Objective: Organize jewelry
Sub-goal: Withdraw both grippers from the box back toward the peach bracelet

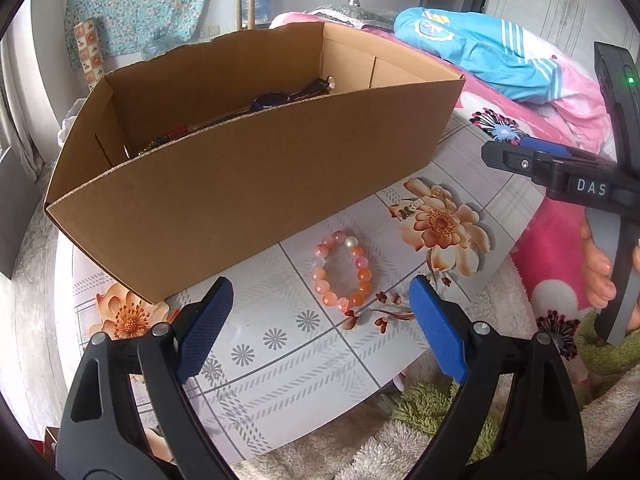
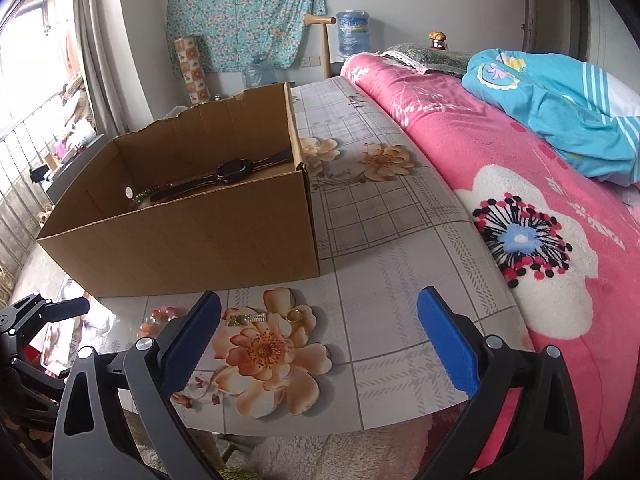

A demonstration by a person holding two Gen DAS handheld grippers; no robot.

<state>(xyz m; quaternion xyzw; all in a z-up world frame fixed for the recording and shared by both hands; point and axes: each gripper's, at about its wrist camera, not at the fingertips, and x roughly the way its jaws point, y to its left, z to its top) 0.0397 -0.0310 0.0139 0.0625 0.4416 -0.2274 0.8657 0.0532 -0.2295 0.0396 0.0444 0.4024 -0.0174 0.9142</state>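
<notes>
- The beaded bracelet (image 1: 341,271) lies flat on the surface (image 1: 280,344), just in front of the cardboard box (image 1: 256,184). Its loop is a slightly long oval running away from you toward the box wall.
- It sits dead ahead of your left hand-held gripper (image 1: 322,320), between the lines of the two blue pads and just beyond their tips. Those jaws stand wide and hold nothing.
- To the bracelet's right, on the printed flower, lie a small clip-like piece (image 2: 246,318) and a gold ring (image 2: 295,314). These sit ahead of your right hand-held gripper (image 2: 320,340), toward its left pad. It too is spread wide and empty.
- So the left is nearer the bracelet, the right nearer the small pieces.
- The box already holds a wristwatch (image 2: 228,172) and some beads; I judge your carry is short, up and over the near wall.
</notes>
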